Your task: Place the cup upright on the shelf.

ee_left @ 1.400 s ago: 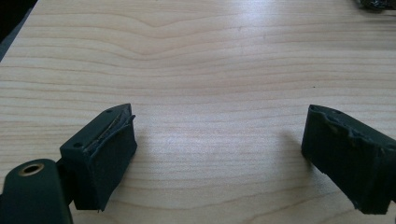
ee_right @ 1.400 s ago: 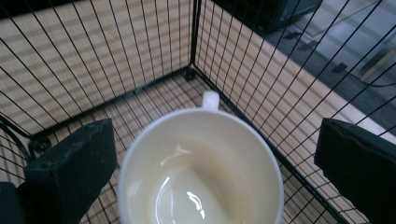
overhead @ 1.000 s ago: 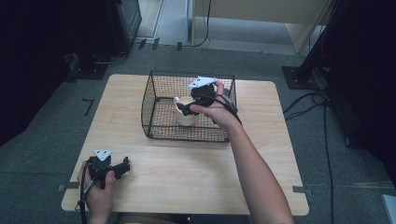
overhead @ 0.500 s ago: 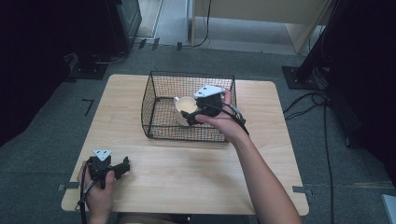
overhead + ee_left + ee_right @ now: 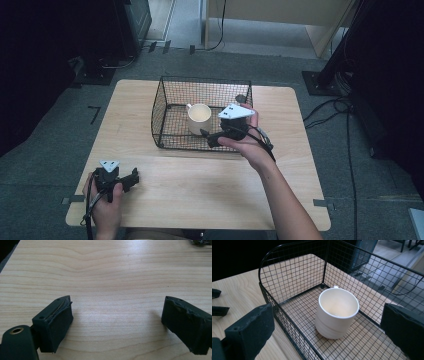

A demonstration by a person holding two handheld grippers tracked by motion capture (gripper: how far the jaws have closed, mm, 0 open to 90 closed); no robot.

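The tabletop (image 5: 200,185) is the largest thing here: a pale wood slab with rounded corners and a smooth surface, and the left tool view shows long wavy grain lines across it. It stands on a grey carpeted floor (image 5: 50,165).

On the far half of the tabletop sits a black wire basket (image 5: 172,97). It is box-shaped with an open top, made of thin rods crossed into a fine square mesh, with thicker rods along the rim and rounded upper corners. The right tool view shows its mesh floor lying flat on the wood, the grain visible through the gaps.

Inside the basket, a little to its right of centre, a cream ceramic mug (image 5: 337,312) stands upright on the mesh floor. It is round and glossy, slightly wider at the lip than at the base, with faint ridges low on its wall and a small handle on the side away from the right tool.

The right tool (image 5: 214,138) hangs at the basket's near right part, close to the mug without touching it. Its two blocky black pads, matte and rough at the edges, are spread wide with nothing between them; a grey three-cornered plate rides on top.

The left tool (image 5: 134,177) rests at the near left corner of the tabletop, well apart from the basket. Its jaws are also spread wide over bare wood and grip nothing; their rubbery pads look chipped along the edges.
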